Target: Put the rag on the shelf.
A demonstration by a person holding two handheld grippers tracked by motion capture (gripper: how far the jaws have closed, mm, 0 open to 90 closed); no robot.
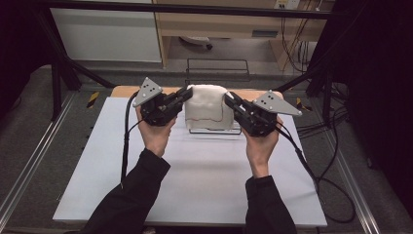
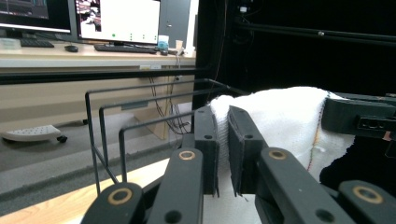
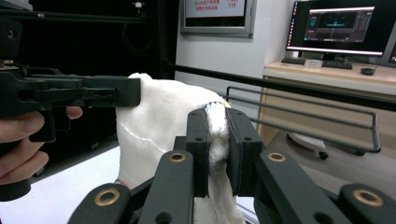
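White desk (image 1: 195, 180) is sitting on a grey floor inside a dark frame rig, with office benches and lit monitors (image 3: 338, 25) showing in the background of both gripper views. Far edge of the desk is showing a wood-coloured strip.

White towel (image 1: 207, 109) is hanging at the far middle of the desk, held up off the surface between both grippers, with its lower edge near a wire rack (image 1: 216, 70) area behind it. Whether the hem is touching the desk, cannot tell. A thin coloured stitch line is running along the towel edge.

Left gripper (image 1: 187, 92) is coming in from the left, jaws nearly closed and pinching the towel's upper left corner; in the left gripper view the cloth (image 2: 280, 116) is sitting squeezed between the two black pads. Right gripper (image 1: 227, 99) is coming in from the right, jaws narrow as well, clamping the upper right corner; the right gripper view is showing a fold of towel (image 3: 159, 116) bunched between its pads.

Both hands are sitting level with each other, well apart from the near edge of the desk, forearms in black sleeves (image 1: 131, 195) reaching in from the near side. Cables are trailing from each gripper, the right one looping down to the floor on the right. Grey three-cornered plates are riding on top of both grippers.
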